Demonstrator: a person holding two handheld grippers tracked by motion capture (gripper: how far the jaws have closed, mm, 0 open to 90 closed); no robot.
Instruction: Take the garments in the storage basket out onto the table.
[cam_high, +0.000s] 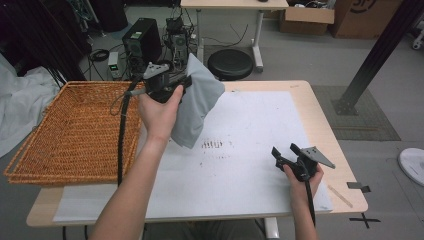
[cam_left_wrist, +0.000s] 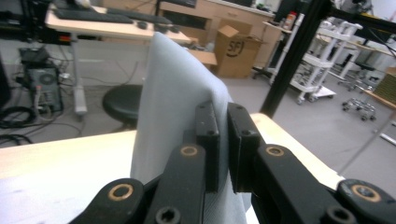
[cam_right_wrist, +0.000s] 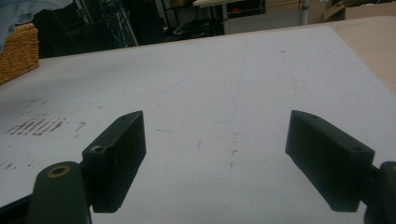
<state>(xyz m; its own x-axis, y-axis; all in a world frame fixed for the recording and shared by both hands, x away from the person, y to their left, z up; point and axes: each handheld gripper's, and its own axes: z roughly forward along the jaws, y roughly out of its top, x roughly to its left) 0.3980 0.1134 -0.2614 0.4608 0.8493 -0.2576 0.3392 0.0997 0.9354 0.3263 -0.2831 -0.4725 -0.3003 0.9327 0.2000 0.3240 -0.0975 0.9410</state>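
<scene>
**A:** Going through the cams one at a time. High view first: the left gripper (cam_high: 186, 80) is up off the surface (cam_high: 260, 125) and pinching a pale grey-blue cloth (cam_high: 197, 102). The cloth hangs down and a bit to the right of the gripper, long axis roughly vertical, bottom corner just above the white sheet. The wicker basket (cam_high: 75, 130) sits to the gripper's left and lower, hanging over the left edge of the surface. So if the cloth is meant for the basket, my guess is it's a sideways carry to the left, then down.

**B:** And the right one?

**A:** The right gripper (cam_high: 286, 152) is low near the front right of the surface, jaws spread, nothing in them. It's well apart from the cloth and way farther from the basket, so the left hand is clearly the nearer one.

**B:** Does the left gripper view confirm the grip?

**A:** Yep. The left gripper (cam_left_wrist: 223, 140) has its jaws pressed together on a fold of the cloth (cam_left_wrist: 173, 93), which stands up in front of the gripper and mostly off to its left in that view. Can't see the basket from there.

**B:** Right gripper view?

**A:** The right gripper (cam_right_wrist: 215, 154) has its jaws wide, with bare scuffed sheet between them. A corner of the cloth (cam_right_wrist: 28, 9) shows far up and left of it, with the basket (cam_right_wrist: 16, 53) just under that.
</scene>
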